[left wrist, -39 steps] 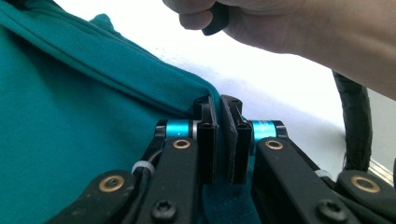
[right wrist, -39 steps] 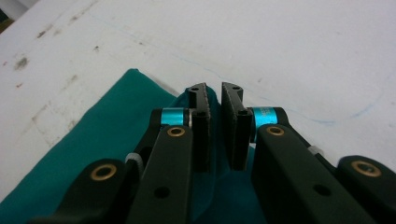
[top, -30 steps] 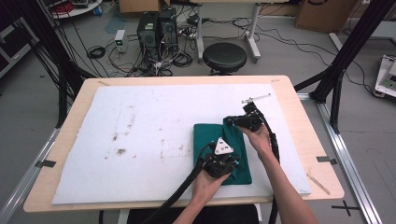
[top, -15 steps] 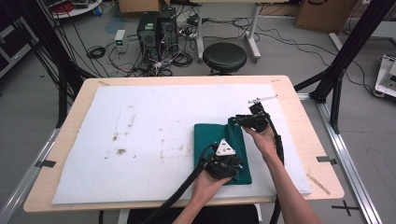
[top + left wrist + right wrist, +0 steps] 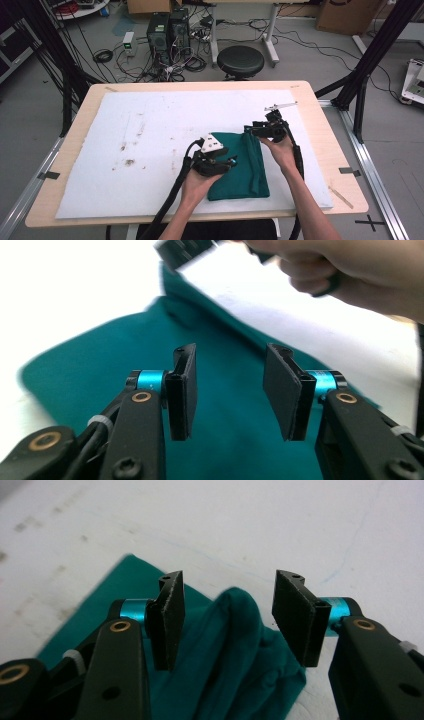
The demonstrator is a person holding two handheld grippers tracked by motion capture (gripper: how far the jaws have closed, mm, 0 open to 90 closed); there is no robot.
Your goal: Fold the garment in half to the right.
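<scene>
Left gripper: the black two-jaw left gripper [image 5: 231,161] sits in the person's left hand [image 5: 196,184] over the near-left part of the cloth; its grey three-cornered plate faces up.
Left jaws: spread apart and have just been opening; in the left gripper view the pads [image 5: 183,390] hang above the cloth with a clear gap and nothing pinched between them.
Right gripper: the black two-jaw right gripper [image 5: 250,131] is held in the person's right hand [image 5: 281,150] at the cloth's far-right corner, pointing towards the left edge of the surface.
Right jaws: also spread and have just been opening; in the right gripper view a raised fold of the cloth stands in the gap beyond the pads [image 5: 298,617], neither of which presses on it.
Cloth: the dark green folded fabric cloth [image 5: 246,172] lies flat on the white foam mat [image 5: 150,140], towards the mat's near edge and right of its middle; a ridge runs along the cloth's right side.
Mat: it covers most of the light wooden table [image 5: 90,97], with brown stains left of its middle.
Beyond the table: a round black stool [image 5: 240,61] stands on the floor past the far edge, with dark computer towers [image 5: 167,31] and tangled cables to its left.
</scene>
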